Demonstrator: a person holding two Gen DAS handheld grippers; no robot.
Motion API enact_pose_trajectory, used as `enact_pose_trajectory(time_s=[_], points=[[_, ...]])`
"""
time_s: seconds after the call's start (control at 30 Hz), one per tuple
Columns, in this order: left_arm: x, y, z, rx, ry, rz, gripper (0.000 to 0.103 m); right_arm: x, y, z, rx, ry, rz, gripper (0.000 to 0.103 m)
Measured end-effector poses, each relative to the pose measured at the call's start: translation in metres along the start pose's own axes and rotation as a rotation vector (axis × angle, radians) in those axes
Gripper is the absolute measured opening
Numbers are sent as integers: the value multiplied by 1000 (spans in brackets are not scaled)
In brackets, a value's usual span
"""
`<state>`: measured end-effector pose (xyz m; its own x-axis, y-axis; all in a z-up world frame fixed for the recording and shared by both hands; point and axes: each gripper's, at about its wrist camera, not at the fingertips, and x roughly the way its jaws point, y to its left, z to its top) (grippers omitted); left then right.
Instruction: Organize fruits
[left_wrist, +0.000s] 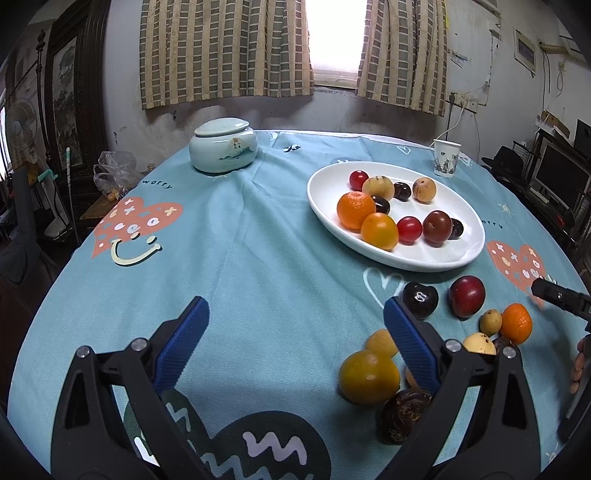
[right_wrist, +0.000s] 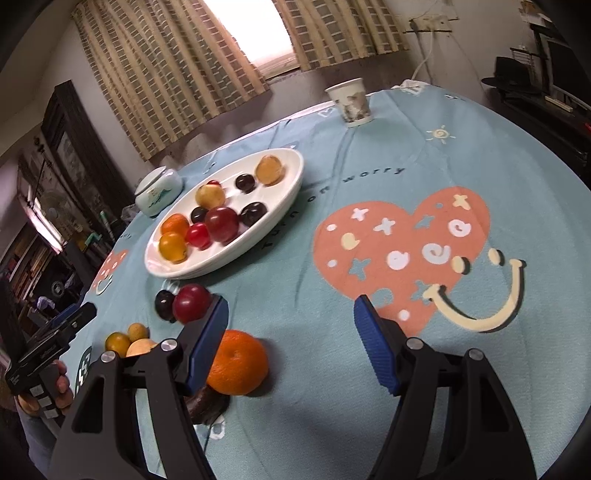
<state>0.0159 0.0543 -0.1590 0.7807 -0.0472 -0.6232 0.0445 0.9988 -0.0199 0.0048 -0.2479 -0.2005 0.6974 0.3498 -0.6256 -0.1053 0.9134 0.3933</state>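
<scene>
A white oval plate (left_wrist: 458, 258) (right_wrist: 280, 192) holds several fruits: oranges, red and dark plums, yellow ones. Loose fruits lie on the blue cloth in front of it: a dark plum (left_wrist: 420, 300), a red plum (left_wrist: 466, 296) (right_wrist: 192, 303), an orange (left_wrist: 516, 323) (right_wrist: 237, 363), a yellow-green fruit (left_wrist: 368, 376) and a dark brown one (left_wrist: 402, 415). My left gripper (left_wrist: 295, 328) is open and empty, its right finger beside the loose fruits. My right gripper (right_wrist: 290, 332) is open and empty, with the orange just inside its left finger.
A pale green lidded jar (left_wrist: 222, 146) (right_wrist: 158, 190) stands at the back left. A paper cup (left_wrist: 446, 158) (right_wrist: 351, 99) stands behind the plate. The round table's edge curves close on all sides. Furniture stands around it.
</scene>
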Motion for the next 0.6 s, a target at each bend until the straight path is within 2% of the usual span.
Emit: enact_pose_trajectory(time_s=[0.07, 0.2, 0.33, 0.4, 0.47, 0.6], points=[[0, 0, 0, 0, 0, -1, 97, -3, 17, -2, -92, 22, 58, 71], [1, -3, -1, 9, 0, -5, 97, -5, 41, -11, -272, 33, 8, 71], [-1, -3, -2, 11, -3, -8, 97, -1, 39, -12, -277, 47, -24, 71], [0, -3, -1, 11, -2, -7, 97, -5, 43, -13, -295, 44, 18, 71], [-1, -3, -1, 12, -1, -7, 97, -8, 56, -19, -371, 72, 53, 71], [-2, -2, -1, 8, -5, -11, 97, -11, 77, -38, -499, 134, 62, 71]])
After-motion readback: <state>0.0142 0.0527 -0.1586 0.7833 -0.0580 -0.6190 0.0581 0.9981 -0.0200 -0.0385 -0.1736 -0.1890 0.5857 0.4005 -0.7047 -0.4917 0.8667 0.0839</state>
